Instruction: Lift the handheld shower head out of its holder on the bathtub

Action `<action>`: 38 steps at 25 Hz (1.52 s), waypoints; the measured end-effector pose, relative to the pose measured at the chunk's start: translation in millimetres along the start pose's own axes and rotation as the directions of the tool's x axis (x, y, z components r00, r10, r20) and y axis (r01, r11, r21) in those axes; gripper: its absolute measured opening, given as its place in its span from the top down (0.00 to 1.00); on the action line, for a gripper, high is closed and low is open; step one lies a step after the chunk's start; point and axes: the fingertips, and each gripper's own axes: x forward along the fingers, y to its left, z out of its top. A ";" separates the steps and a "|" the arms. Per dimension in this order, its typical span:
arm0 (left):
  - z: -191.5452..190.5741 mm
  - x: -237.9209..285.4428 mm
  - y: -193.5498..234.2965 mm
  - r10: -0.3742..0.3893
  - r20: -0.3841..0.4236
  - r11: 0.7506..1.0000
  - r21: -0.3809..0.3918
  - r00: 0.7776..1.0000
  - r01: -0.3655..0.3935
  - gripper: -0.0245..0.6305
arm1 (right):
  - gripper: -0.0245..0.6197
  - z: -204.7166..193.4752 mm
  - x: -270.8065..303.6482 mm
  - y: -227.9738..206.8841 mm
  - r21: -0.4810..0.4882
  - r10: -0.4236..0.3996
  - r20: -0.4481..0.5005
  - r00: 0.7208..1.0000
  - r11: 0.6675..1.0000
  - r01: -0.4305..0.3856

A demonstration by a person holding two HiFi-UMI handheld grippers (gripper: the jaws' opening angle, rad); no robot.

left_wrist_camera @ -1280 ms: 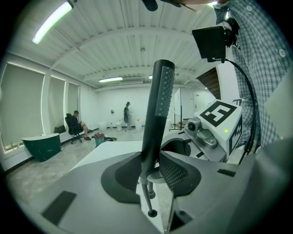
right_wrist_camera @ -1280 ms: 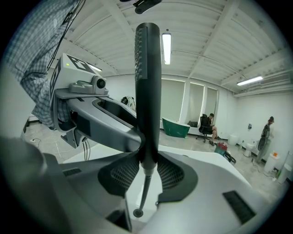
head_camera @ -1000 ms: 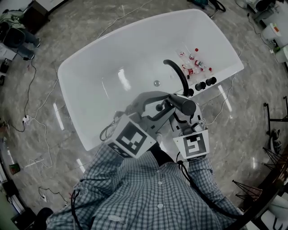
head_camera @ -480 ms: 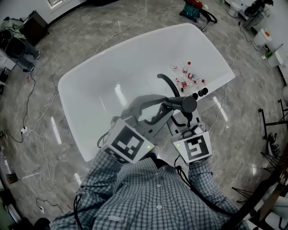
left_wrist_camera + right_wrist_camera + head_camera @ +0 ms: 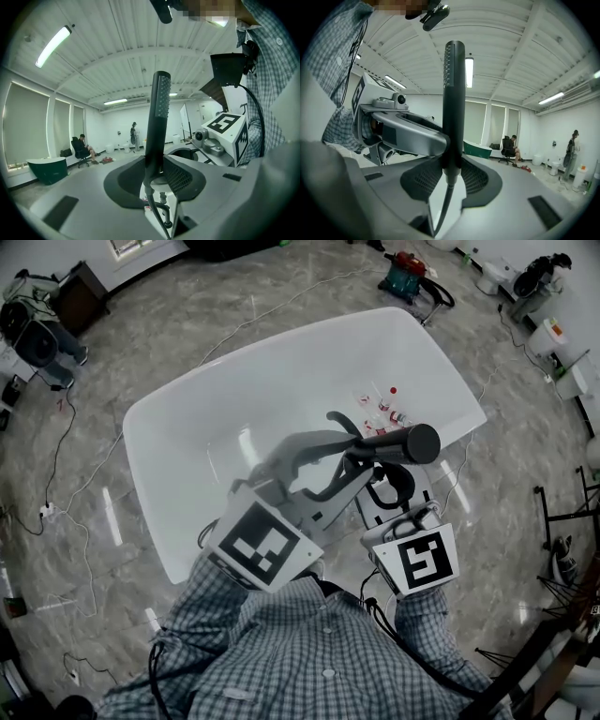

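The black handheld shower head (image 5: 398, 444) is up in the air above the white bathtub (image 5: 178, 437), well clear of the tub's rim. Both grippers hold its handle: my left gripper (image 5: 349, 457) is shut on it from the left, and my right gripper (image 5: 392, 491) is shut on it lower down. In the left gripper view the shower head (image 5: 157, 122) stands upright between the jaws of the left gripper (image 5: 154, 176), its hose (image 5: 158, 213) trailing down. The right gripper view shows the shower head (image 5: 453, 103) clamped in the right gripper (image 5: 451, 176).
A black curved faucet (image 5: 343, 421) and small red-capped bottles (image 5: 380, 407) sit on the tub's right rim. Cables (image 5: 70, 474) run over the marble floor. A seated person (image 5: 42, 334) is at the far left, and metal stands (image 5: 562, 521) are at the right.
Both grippers have risen with the shower head, which now sits higher and nearer the head camera. The tub looks farther below, and the hose has been drawn up.
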 end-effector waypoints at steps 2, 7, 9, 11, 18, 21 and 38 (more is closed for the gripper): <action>8.5 2.7 1.2 0.005 0.006 1.000 0.003 1.000 -0.005 0.80 | 0.77 6.4 -2.2 -5.8 0.002 0.000 0.011 1.000 1.000 0.000; 24.1 -2.5 9.1 0.023 0.020 0.999 0.048 1.000 -0.024 0.80 | 0.77 24.7 2.4 -8.6 -0.022 -0.002 0.048 0.999 1.000 0.004; 30.9 -5.7 13.0 0.026 0.030 0.998 0.055 0.999 -0.027 0.80 | 0.77 32.6 4.5 -9.1 -0.022 -0.005 0.055 0.998 1.000 0.006; 36.9 -8.6 14.1 0.029 0.043 0.998 0.061 0.999 -0.031 0.80 | 0.77 38.9 4.0 -8.7 -0.015 -0.004 0.063 0.998 1.000 0.005; 44.6 -13.3 14.2 0.033 0.080 0.997 0.062 0.996 -0.038 0.80 | 0.77 47.7 1.8 -7.3 -0.005 -0.001 0.081 0.997 1.000 0.001; 45.9 -12.4 11.7 0.038 0.089 0.997 0.066 0.995 -0.044 0.80 | 0.77 46.5 -0.9 -8.4 -0.020 -0.011 0.073 0.997 1.000 0.012; 43.2 -11.7 13.5 0.031 0.093 0.998 0.056 0.995 -0.037 0.80 | 0.77 44.2 1.1 -8.6 -0.028 -0.003 0.062 0.998 1.000 0.004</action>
